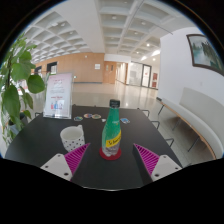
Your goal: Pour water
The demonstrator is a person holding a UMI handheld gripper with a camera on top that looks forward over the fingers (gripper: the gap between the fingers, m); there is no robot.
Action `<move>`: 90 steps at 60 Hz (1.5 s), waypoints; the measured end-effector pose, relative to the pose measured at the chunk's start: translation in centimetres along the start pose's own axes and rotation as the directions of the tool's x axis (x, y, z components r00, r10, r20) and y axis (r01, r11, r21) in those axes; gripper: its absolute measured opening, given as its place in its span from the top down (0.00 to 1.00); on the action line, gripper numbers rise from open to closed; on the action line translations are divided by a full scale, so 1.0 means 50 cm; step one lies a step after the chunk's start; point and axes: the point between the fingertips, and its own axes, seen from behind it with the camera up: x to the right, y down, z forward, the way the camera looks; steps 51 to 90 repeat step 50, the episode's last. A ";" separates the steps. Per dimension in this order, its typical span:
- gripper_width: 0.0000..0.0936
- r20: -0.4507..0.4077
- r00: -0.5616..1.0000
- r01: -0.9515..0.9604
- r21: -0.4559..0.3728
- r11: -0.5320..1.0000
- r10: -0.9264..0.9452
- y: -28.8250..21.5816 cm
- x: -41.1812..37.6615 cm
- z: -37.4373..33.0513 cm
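Note:
A green plastic bottle [112,132] with a dark cap and a red and yellow label stands upright on the dark round table [60,160]. It stands just ahead of my gripper [111,160], centred between the two fingers with a wide gap on each side. Both pink pads [76,157] are spread apart and hold nothing. A clear plastic cup [71,138] stands on the table to the left of the bottle, beyond the left finger.
A standing sign card [57,96] is at the table's back left, and small flat items [92,116] lie near its far edge. A leafy plant [14,85] rises at the left. Dark chairs [152,115] stand behind the table; a white counter [195,115] runs along the right.

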 end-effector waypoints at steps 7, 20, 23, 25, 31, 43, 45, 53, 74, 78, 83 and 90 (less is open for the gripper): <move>0.08 -0.009 1.000 -0.013 0.000 1.000 0.013 0.010 -0.004 -0.116; 0.08 -0.020 0.999 -0.035 0.024 0.999 0.035 0.035 -0.020 -0.278; 0.08 -0.023 0.999 -0.040 0.023 0.999 0.040 0.042 -0.021 -0.306; 0.08 -0.019 0.999 -0.042 0.022 0.999 0.042 0.045 -0.023 -0.322; 0.08 -0.014 0.999 -0.046 0.026 0.999 0.046 0.051 -0.027 -0.358; 0.08 -0.027 0.999 -0.030 0.038 0.999 0.031 0.053 -0.023 -0.387; 0.08 -0.027 0.999 -0.019 0.037 0.999 0.020 0.056 -0.021 -0.395; 0.08 -0.024 1.000 -0.005 0.041 0.999 0.006 0.053 -0.027 -0.395; 0.08 -0.024 1.000 -0.005 0.041 0.999 0.006 0.053 -0.027 -0.395; 0.08 -0.024 1.000 -0.005 0.041 0.999 0.006 0.053 -0.027 -0.395; 0.08 -0.024 1.000 -0.005 0.041 0.999 0.006 0.053 -0.027 -0.395; 0.08 -0.024 1.000 -0.005 0.041 0.999 0.006 0.053 -0.027 -0.395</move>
